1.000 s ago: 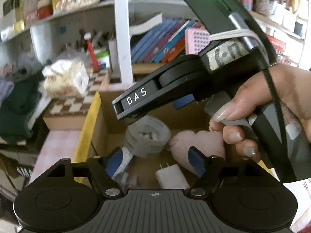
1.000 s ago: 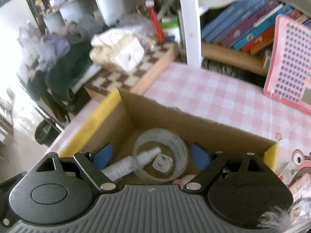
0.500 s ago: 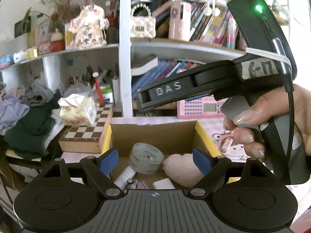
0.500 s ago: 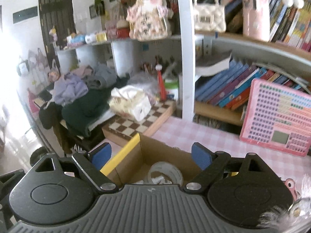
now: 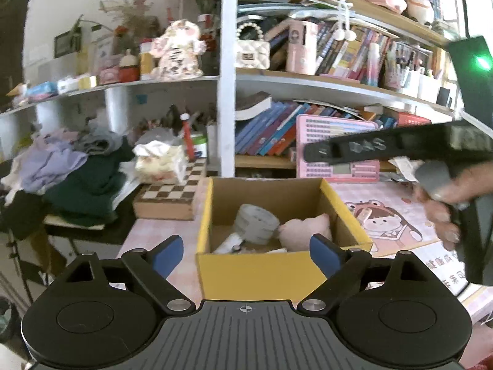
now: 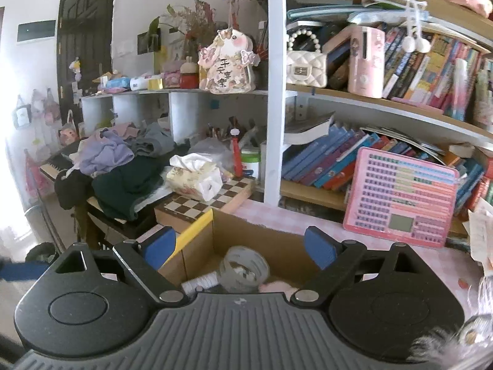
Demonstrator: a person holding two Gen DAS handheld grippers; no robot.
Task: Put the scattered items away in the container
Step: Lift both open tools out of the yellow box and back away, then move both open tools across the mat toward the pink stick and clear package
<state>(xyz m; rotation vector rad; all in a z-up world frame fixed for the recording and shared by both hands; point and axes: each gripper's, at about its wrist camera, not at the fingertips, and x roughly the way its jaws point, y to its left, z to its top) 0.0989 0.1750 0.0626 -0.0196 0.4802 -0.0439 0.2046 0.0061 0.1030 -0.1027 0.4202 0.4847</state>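
Left wrist view: the left tool (image 5: 246,254) has its blue pads spread wide and its jaws are opening, nothing between them but air. Just past them, at about twelve o'clock, sits the cardboard box (image 5: 255,273) — yellow outside, raw brown inside, corrugated, stiff enough to take by a wall yet likely light and quick to slide on the pink checked tabletop (image 5: 148,234). Inside it lie a grey tape roll (image 5: 255,223), rigid and ringed, best pinched across its wall; a pink plush toy (image 5: 305,231) at its three o'clock, soft, compressible, easy to squeeze anywhere; and a white spray bottle (image 5: 229,243) at its seven o'clock, smooth and probably slippery, safest gripped across the barrel. At two o'clock the right tool (image 5: 311,154) shows edge-on, blurred, carried by a hand (image 5: 443,203).

Right wrist view: the right tool (image 6: 238,248) also stands wide and holds nothing. The cardboard box (image 6: 197,252) lies straight beneath its pads, the tape roll (image 6: 245,269) and spray bottle (image 6: 200,283) visible within, a sliver of the plush toy (image 6: 277,286) at five o'clock. Something fluffy and grey (image 6: 443,348) shows at the frame's lower right corner — too blurred to name. No loose item is plainly visible on the tabletop (image 6: 385,262) itself, so the tidying looks close to finished.
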